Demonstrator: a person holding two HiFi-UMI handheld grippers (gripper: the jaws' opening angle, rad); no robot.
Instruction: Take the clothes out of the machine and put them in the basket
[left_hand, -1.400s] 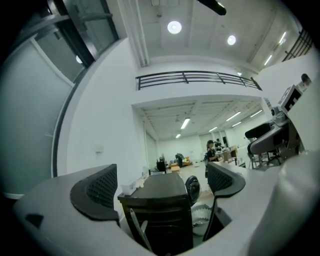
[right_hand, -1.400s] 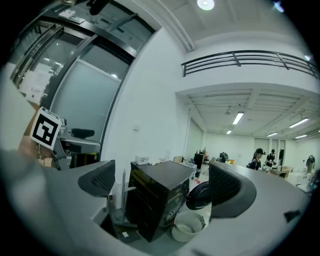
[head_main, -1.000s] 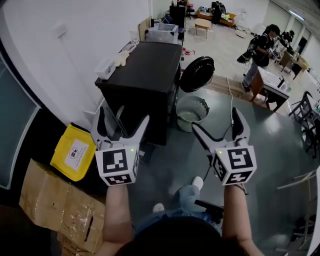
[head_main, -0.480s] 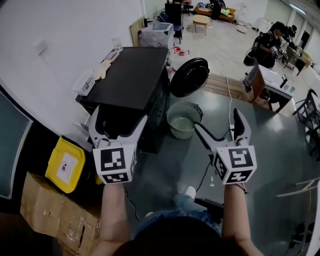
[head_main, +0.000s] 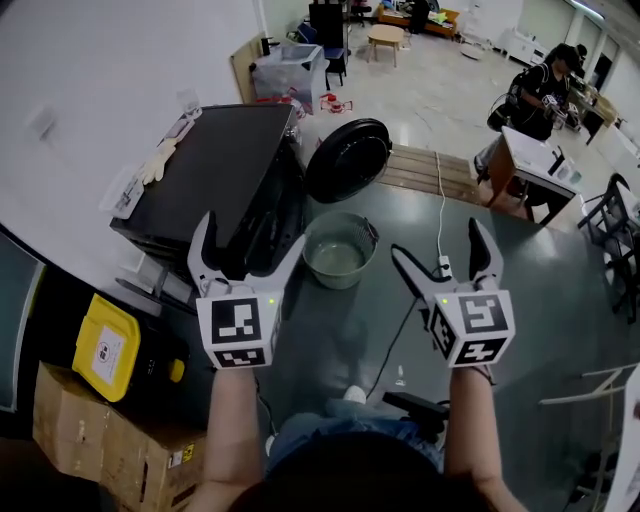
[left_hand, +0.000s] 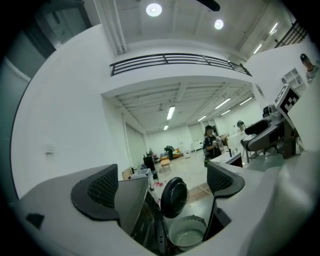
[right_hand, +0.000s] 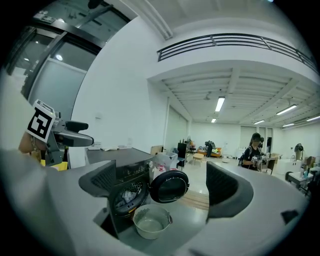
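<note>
A black front-loading washing machine (head_main: 225, 180) stands ahead on the left, its round door (head_main: 347, 160) swung open. A pale round basket (head_main: 338, 252) sits on the floor in front of the door and looks empty. In the right gripper view, light-coloured clothes (right_hand: 126, 196) show inside the drum of the machine (right_hand: 131, 165), above the basket (right_hand: 151, 221). My left gripper (head_main: 250, 236) is open and empty, held up in front of the machine. My right gripper (head_main: 438, 242) is open and empty, to the right of the basket. The left gripper view shows the door (left_hand: 173, 196) and the basket (left_hand: 187, 235) between the jaws.
A yellow box (head_main: 103, 345) and cardboard boxes (head_main: 100, 440) lie at the left. Gloves (head_main: 155, 165) rest on the machine's top. A wooden pallet (head_main: 430, 172) and a cable (head_main: 437, 200) lie behind the basket. A person (head_main: 535, 95) stands by a desk far right.
I have come closer: the machine and basket have slid left and down in the head view, the basket now lying between the grippers. Both grippers stay open.
</note>
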